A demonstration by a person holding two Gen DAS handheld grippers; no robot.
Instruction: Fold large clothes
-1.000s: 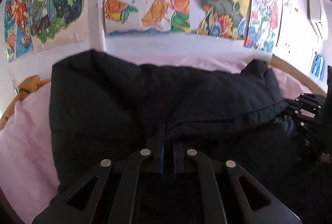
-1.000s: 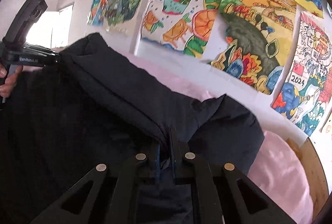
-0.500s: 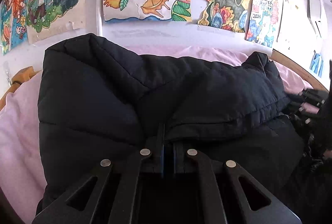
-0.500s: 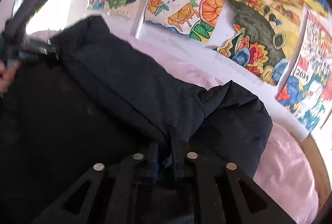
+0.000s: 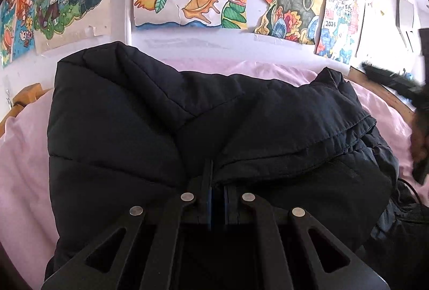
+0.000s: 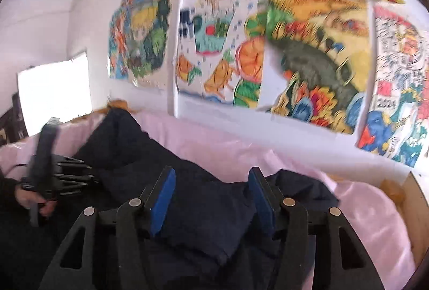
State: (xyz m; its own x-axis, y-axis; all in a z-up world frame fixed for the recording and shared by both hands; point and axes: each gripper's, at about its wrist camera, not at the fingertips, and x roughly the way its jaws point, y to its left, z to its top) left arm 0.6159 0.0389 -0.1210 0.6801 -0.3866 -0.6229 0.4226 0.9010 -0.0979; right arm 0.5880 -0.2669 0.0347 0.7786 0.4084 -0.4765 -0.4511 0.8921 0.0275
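Pink bedsheet (image 5: 24, 155) under jacket (image 5: 120, 129), beneath open right hand-held gripper (image 6: 211, 182)

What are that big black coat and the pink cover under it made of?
The black coat looks like matte synthetic shell fabric over padding: stitched seams divide it into puffy panels. The pink cover seems a smooth, slightly glossy thin sheet, cloth or plastic; soft highlights show, no visible weave.

Both grippers are built of matte black linkage arms with triangular cut-outs, joined by round silver screws. The fingers (image 6: 163, 196) are lined with blue pads. A black handle (image 6: 43, 155) is seen in the right wrist view, gripped by a bare-skinned hand (image 6: 29, 198) below a dark sleeve.
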